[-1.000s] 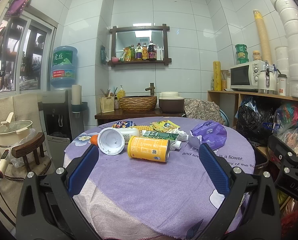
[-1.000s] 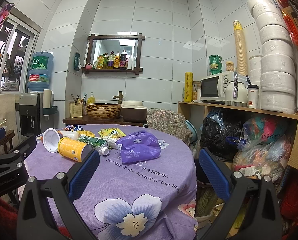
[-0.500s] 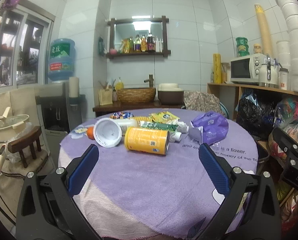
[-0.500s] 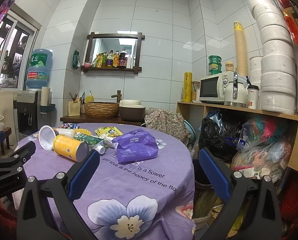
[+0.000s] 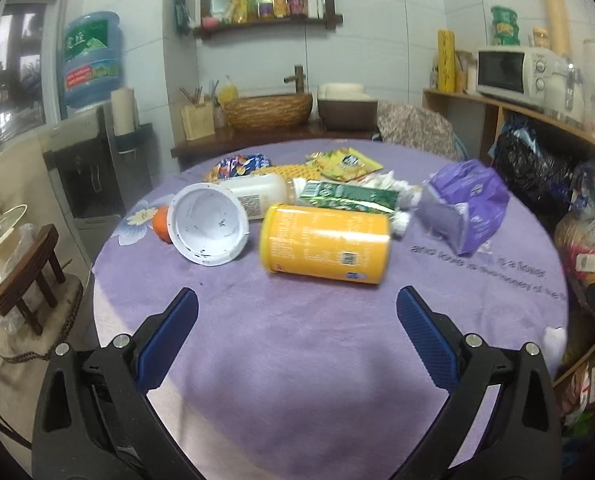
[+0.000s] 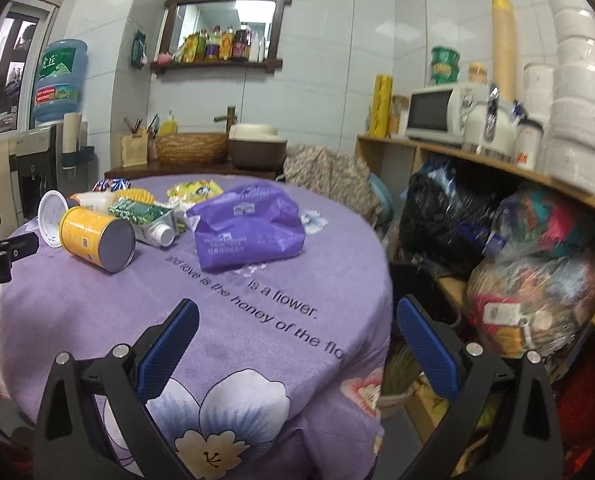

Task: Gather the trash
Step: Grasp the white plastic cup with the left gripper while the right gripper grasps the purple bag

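On the table lie one yellow can, one white cup, one green carton, one purple bag and one white bottle.

orange item mostly hidden behind white cup, cloth lettering blurred

trash heaped at the far side of our table

from our left wrist, a can lies at twelve, cup at eleven, bag at one, carton behind the can.

Black plastic left gripper and right gripper; blue ribbed jaws; silver screws
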Demonstrator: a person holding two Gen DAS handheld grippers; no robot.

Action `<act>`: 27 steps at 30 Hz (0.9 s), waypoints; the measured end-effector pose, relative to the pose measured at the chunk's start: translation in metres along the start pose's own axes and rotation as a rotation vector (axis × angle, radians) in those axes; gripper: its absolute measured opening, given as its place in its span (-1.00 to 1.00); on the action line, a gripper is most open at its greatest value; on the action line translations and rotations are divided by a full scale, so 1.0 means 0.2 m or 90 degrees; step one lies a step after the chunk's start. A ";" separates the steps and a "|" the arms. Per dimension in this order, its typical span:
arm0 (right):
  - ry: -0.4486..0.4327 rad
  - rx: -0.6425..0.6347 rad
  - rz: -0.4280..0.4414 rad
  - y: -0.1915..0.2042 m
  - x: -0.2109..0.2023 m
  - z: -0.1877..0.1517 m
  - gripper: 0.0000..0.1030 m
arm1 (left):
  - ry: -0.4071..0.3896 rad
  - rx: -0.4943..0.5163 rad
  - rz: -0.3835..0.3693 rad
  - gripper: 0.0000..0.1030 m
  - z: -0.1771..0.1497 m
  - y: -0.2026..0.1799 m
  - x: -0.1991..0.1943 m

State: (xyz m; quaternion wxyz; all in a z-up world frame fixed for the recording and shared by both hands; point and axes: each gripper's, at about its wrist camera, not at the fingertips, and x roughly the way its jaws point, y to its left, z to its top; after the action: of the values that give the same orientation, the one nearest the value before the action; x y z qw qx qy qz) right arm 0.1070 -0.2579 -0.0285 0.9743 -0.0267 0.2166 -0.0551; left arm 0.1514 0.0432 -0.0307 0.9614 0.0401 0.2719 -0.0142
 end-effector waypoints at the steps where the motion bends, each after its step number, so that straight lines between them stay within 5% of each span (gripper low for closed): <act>1: 0.012 -0.002 0.007 0.00 0.03 0.01 0.91 | 0.008 0.007 0.004 0.90 0.02 0.03 0.04; 8: 0.027 -0.064 0.076 0.13 0.19 0.19 0.89 | 0.041 0.009 0.043 0.90 0.13 0.26 0.25; 15: 0.046 -0.132 0.173 0.29 0.37 0.38 0.44 | 0.048 -0.020 0.027 0.79 0.20 0.43 0.38; 22: 0.113 -0.110 0.300 0.33 0.60 0.55 0.02 | 0.059 -0.037 0.001 0.55 0.20 0.43 0.42; 27: 0.120 -0.104 0.297 0.28 0.67 0.62 -0.08 | 0.057 -0.031 -0.002 0.43 0.20 0.43 0.43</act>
State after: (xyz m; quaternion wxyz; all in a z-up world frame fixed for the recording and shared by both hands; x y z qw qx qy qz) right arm 0.2847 -0.2140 0.0229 0.9307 -0.0496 0.3105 0.1868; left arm 0.2484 0.1243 -0.0362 0.9489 0.0167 0.3151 -0.0073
